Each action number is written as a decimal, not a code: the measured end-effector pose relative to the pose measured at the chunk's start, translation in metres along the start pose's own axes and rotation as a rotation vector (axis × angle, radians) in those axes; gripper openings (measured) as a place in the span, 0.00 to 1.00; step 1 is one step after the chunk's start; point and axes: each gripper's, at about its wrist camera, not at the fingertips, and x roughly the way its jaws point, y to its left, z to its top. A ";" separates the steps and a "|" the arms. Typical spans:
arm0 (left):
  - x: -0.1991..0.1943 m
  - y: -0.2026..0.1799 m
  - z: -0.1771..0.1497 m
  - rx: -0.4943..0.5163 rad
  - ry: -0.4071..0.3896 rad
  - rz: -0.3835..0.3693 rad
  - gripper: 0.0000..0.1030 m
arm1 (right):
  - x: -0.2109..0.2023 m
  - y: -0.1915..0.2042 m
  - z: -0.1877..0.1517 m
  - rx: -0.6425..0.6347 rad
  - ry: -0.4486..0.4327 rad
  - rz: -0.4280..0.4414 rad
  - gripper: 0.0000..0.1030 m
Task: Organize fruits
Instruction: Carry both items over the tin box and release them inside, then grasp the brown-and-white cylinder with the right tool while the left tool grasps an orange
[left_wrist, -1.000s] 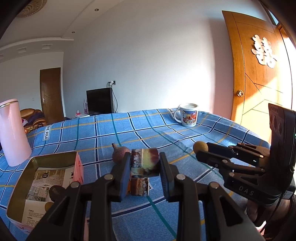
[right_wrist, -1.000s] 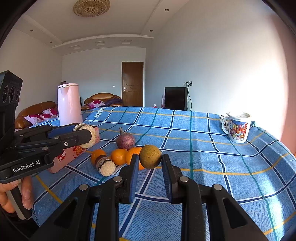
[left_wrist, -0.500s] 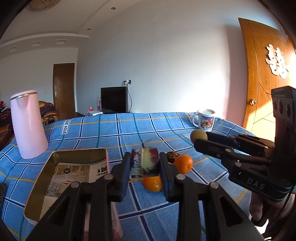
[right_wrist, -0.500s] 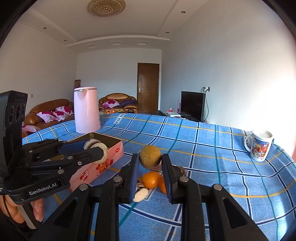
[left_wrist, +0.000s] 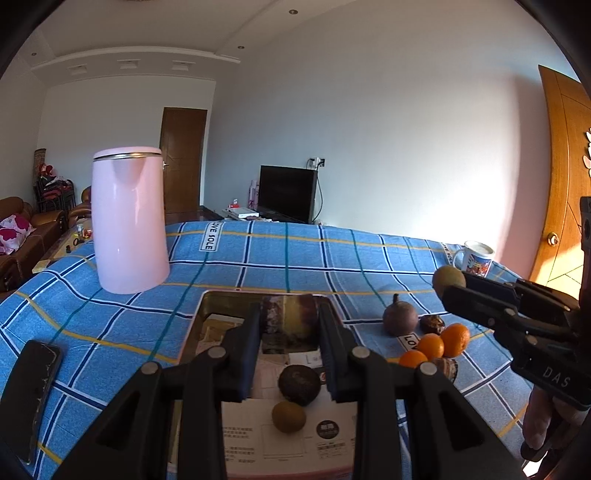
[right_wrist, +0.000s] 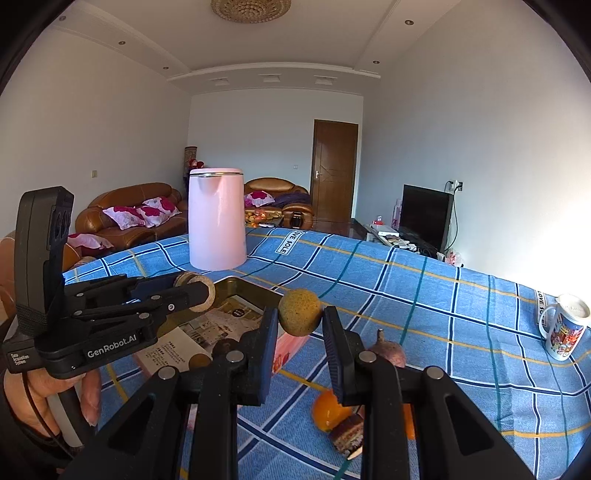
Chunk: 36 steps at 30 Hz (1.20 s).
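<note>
Both grippers are carrying fruit to the tin box (left_wrist: 201, 321), so the step in hand appears to be delivery rather than picking. The left gripper (left_wrist: 289, 338) is pinched on a cut fruit chunk (left_wrist: 290, 321) with a mottled purple and yellow-green side, held above the open box, whose floor is lined with printed paper and already holds a dark round fruit (left_wrist: 299, 384) and a small brown fruit (left_wrist: 289, 416). The right gripper (right_wrist: 300, 332) is pressed on a round tan fruit (right_wrist: 300, 312) and hangs beside the box's near corner, not yet over it. On the checked cloth (left_wrist: 332, 254) to the right of the box lie a purple mangosteen (left_wrist: 400, 317), three small oranges (left_wrist: 430, 346) and some darker pieces, not yet sorted. The next move likely calls for lowering the left gripper into a free part of the box, clear of the two fruits there, and spreading the jaws; the right one then needs to cross over the rim before it lets go.
</note>
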 end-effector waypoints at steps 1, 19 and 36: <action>0.001 0.006 0.001 -0.006 0.005 0.011 0.30 | 0.003 0.003 0.001 -0.006 0.004 0.008 0.26; 0.032 0.042 -0.005 -0.032 0.179 0.047 0.30 | 0.072 0.060 -0.014 -0.065 0.238 0.131 0.26; 0.013 0.004 -0.001 -0.002 0.110 0.017 0.68 | 0.026 0.013 -0.033 0.012 0.215 0.042 0.60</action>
